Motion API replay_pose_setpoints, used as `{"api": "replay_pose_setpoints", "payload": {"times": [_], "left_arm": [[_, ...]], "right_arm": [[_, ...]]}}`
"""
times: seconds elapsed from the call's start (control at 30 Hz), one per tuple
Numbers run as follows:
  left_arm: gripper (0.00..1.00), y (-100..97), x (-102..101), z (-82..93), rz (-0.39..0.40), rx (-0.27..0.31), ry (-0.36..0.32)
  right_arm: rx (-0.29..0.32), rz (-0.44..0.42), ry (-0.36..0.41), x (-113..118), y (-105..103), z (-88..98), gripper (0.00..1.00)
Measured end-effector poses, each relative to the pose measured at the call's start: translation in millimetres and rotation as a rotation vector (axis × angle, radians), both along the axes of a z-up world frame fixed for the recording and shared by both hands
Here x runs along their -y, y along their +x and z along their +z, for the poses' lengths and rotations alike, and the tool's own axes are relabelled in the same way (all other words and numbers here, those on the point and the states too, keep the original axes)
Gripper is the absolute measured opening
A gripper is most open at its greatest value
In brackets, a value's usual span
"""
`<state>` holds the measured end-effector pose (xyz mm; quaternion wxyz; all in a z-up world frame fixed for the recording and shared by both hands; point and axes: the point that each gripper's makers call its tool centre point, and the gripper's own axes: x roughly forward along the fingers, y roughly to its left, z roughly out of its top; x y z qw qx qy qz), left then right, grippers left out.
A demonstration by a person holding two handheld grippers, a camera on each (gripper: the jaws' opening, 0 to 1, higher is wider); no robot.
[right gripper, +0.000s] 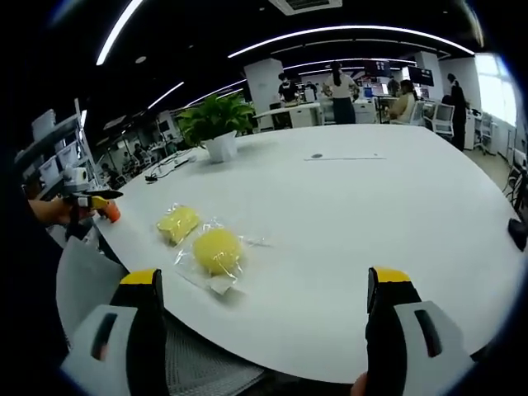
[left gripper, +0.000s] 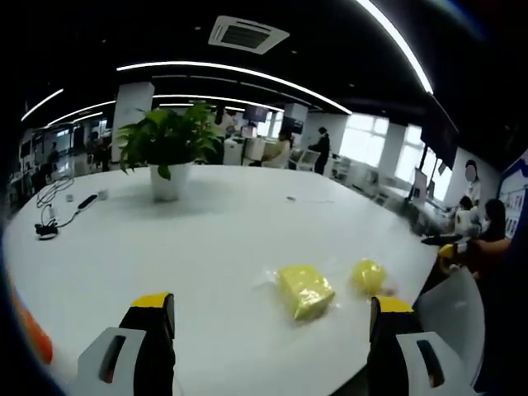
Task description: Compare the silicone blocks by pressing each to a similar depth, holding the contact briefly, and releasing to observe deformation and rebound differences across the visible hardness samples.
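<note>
The two yellow bagged silicone blocks, a squarish one (left gripper: pixel 305 290) and a round one (right gripper: pixel 217 251), lie near the white table's (right gripper: pixel 346 206) edge, left of the wide-open, empty right gripper (right gripper: pixel 264 318), right of the wide-open left gripper (left gripper: pixel 268 330).

You cannot tell the hardness or the surface of the two yellow blocks: the square block (left gripper: pixel 305 290) and the round block (left gripper: pixel 368 275) sit in clear wrappers that blur their edges. In the left gripper view, an orange thing (left gripper: pixel 33 330) at the lower left is cut off by the edge, so what it is stays unclear. The cables (left gripper: pixel 51 216) on the far side of the table (left gripper: pixel 231 231) are too small to read. In the right gripper view, a dark object (right gripper: pixel 518 233) at the right edge is cut off.
</note>
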<state>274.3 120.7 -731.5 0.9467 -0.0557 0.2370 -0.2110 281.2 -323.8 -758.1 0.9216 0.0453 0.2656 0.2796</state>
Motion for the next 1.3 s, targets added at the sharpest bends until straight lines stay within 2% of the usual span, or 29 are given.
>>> {"api": "replay_pose_setpoints", "payload": {"times": [0.23,0.3,0.43,0.5,0.57,0.67,0.83,1.07,1.17,1.3], "left_arm": [[1.00,-4.1,-8.2,-3.0,0.029,-0.014,-0.015],[1.00,-8.2,-9.5,-6.0,0.022,-0.022,0.011],[1.00,-12.9,-12.9,-6.1,0.025,-0.027,0.008],[1.00,-12.3,-14.5,-7.2,0.034,-0.030,-0.010],[1.00,-10.1,-11.1,-3.7,0.047,-0.025,-0.059],[1.00,-8.1,-5.7,-3.1,0.034,-0.027,-0.029],[1.00,-6.6,-1.6,-8.3,0.026,-0.044,-0.058],[1.00,-0.5,-8.1,-14.9,0.054,-0.062,-0.053],[1.00,1.5,-7.9,-13.1,0.061,-0.064,-0.076],[1.00,6.0,-8.0,-11.4,0.052,-0.061,-0.071]], "right_arm": [[-0.012,0.010,-0.015,-2.7,-1.4,-4.0,0.96],[-0.013,0.010,-0.020,-2.2,-1.5,-5.2,0.96],[-0.023,0.019,-0.035,-4.8,-1.8,-9.1,0.96],[-0.031,0.027,-0.036,-7.2,-2.1,-9.6,0.96],[-0.026,0.021,-0.037,-6.5,-0.1,-7.6,0.96],[-0.020,0.017,-0.031,-8.0,2.6,-4.3,0.96],[-0.031,0.029,-0.034,-11.0,1.4,-9.5,0.96],[-0.032,0.000,-0.021,-6.6,0.9,-9.8,0.96],[-0.037,-0.003,-0.024,-8.4,3.1,-10.1,0.96],[-0.045,0.000,-0.031,-13.5,4.2,-11.9,0.96]]}}
